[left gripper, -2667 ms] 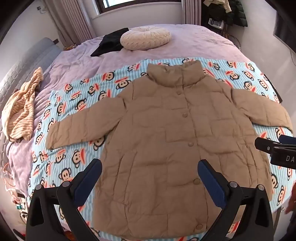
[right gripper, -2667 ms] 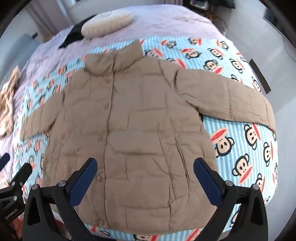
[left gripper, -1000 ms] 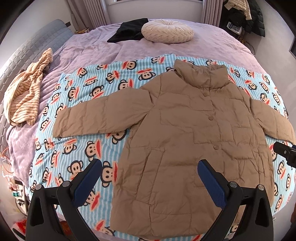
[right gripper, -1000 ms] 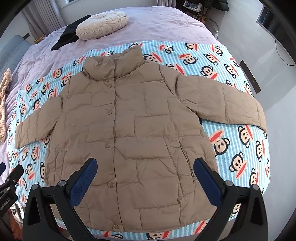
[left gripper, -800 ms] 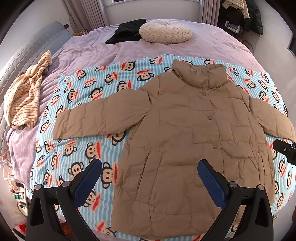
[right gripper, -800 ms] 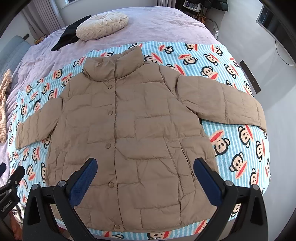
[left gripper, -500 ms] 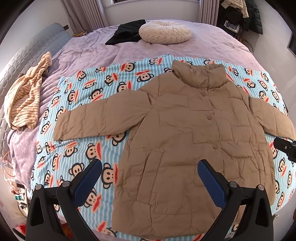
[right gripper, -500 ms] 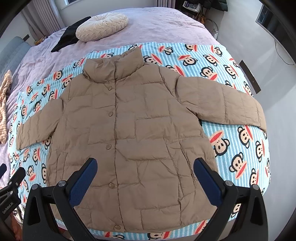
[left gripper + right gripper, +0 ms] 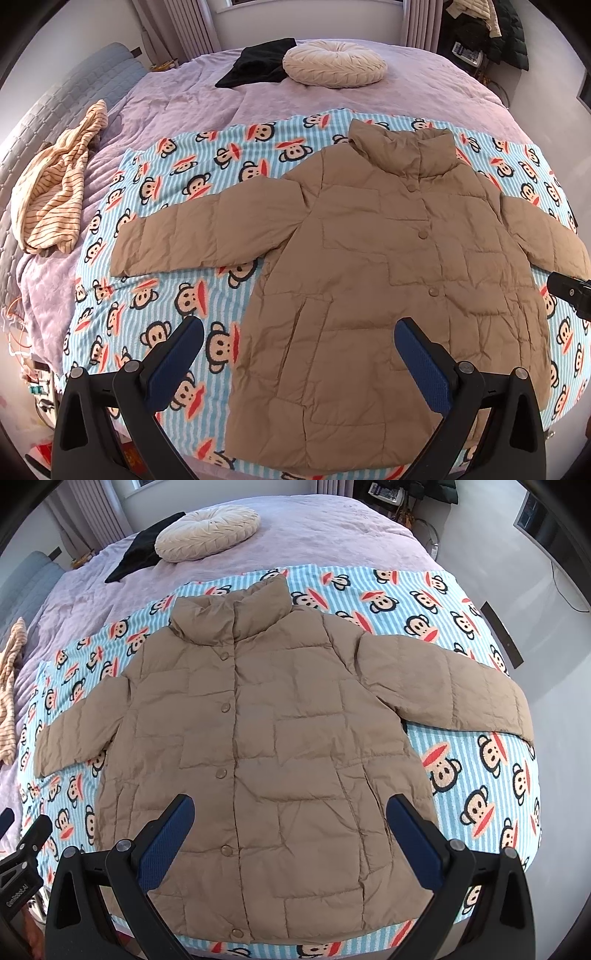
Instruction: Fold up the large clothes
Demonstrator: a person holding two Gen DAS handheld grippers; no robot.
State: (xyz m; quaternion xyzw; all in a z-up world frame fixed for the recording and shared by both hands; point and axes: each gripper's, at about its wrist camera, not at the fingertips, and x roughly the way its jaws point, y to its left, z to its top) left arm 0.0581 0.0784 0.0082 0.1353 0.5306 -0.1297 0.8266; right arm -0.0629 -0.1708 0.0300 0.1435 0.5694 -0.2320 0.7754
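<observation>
**Tan puffer jacket spread flat on the bed, both grippers wide and empty**

Lies front up, snapped shut, sleeves out to both sides: tan puffer jacket (image 9: 399,280) (image 9: 258,738), on a monkey-print blanket (image 9: 173,295) (image 9: 480,775) over the lilac bed cover (image 9: 184,110) (image 9: 332,528). Hovering above the hem: left gripper (image 9: 299,363), fingers (image 9: 173,358) spread wide, holding nothing; likewise right gripper (image 9: 290,834), fingers (image 9: 413,834) wide apart, gripping nothing. Beyond the collar, well apart: a round cream cushion (image 9: 334,62) (image 9: 207,533) touching a black garment (image 9: 258,62) (image 9: 142,559). Nothing lying on the jacket. Seen whole only from the left wrist: a striped cream garment (image 9: 51,206) at the bed's left edge. Seen whole only from the right wrist: the right sleeve's cuff (image 9: 517,716), reaching the blanket's edge.
</observation>
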